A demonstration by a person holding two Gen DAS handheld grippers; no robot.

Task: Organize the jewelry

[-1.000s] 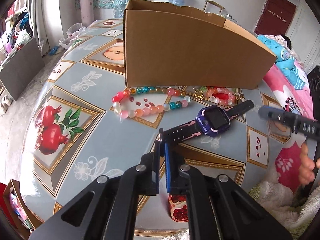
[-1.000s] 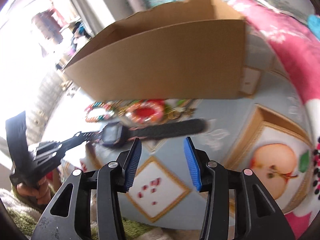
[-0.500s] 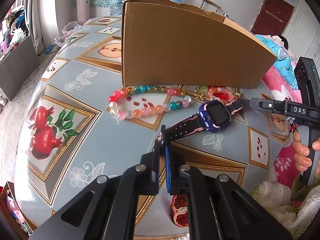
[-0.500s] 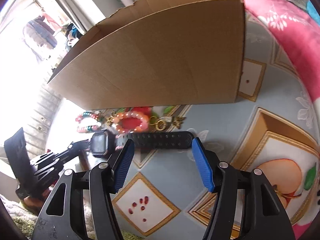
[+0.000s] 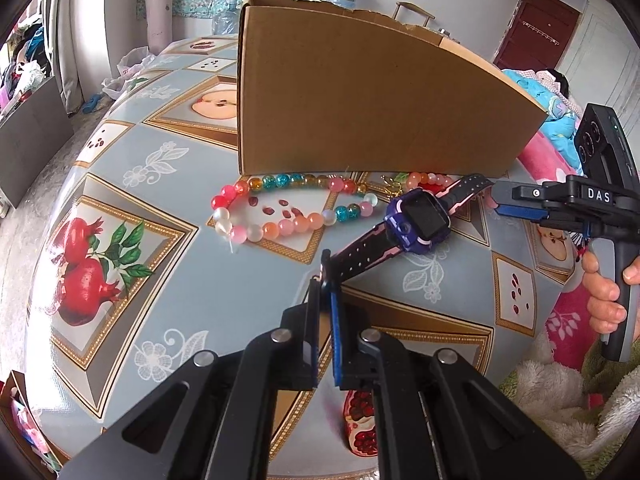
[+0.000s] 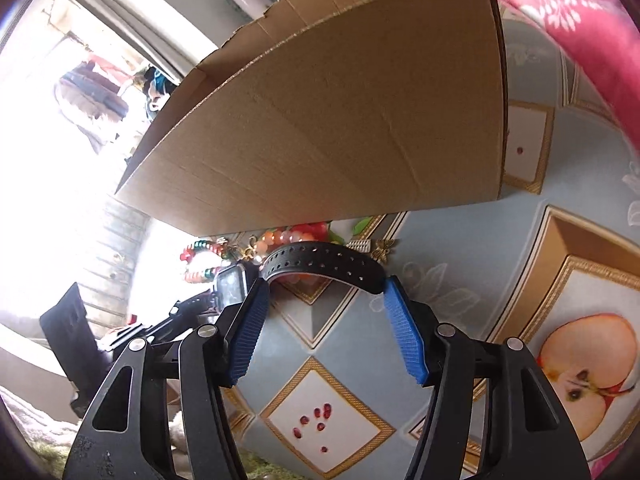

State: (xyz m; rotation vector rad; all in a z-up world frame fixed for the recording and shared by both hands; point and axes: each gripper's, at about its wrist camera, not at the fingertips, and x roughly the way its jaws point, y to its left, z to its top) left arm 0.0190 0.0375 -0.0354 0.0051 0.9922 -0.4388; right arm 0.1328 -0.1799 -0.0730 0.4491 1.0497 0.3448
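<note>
The watch (image 5: 418,222) hangs just above the bench (image 5: 168,240), in front of the cardboard box (image 5: 360,100). The left tongs (image 5: 325,300) are pinched together on the buckle end of its strap. The right tongs (image 6: 326,320) stand wide apart, with the free strap end arched between their blue pads and seeming to touch both.

The grip on the buckle end is thin. If the right tongs close on the curved strap and pull before they hold it well, the strap may spring out or slip from the left pair, and the watch would drop onto the bead necklace (image 5: 288,208). That necklace and the red bracelet (image 6: 296,236) lie just beyond the watch, close against the box wall. A low sweep of either tool could catch the beads and drag them, or knock the small gold clasps (image 6: 382,248) aside. The box wall is tall, so lifting the watch too low would bump its rim.

The only readable writing is "DAS", in white on the right tool's black body as seen from the left camera.
</note>
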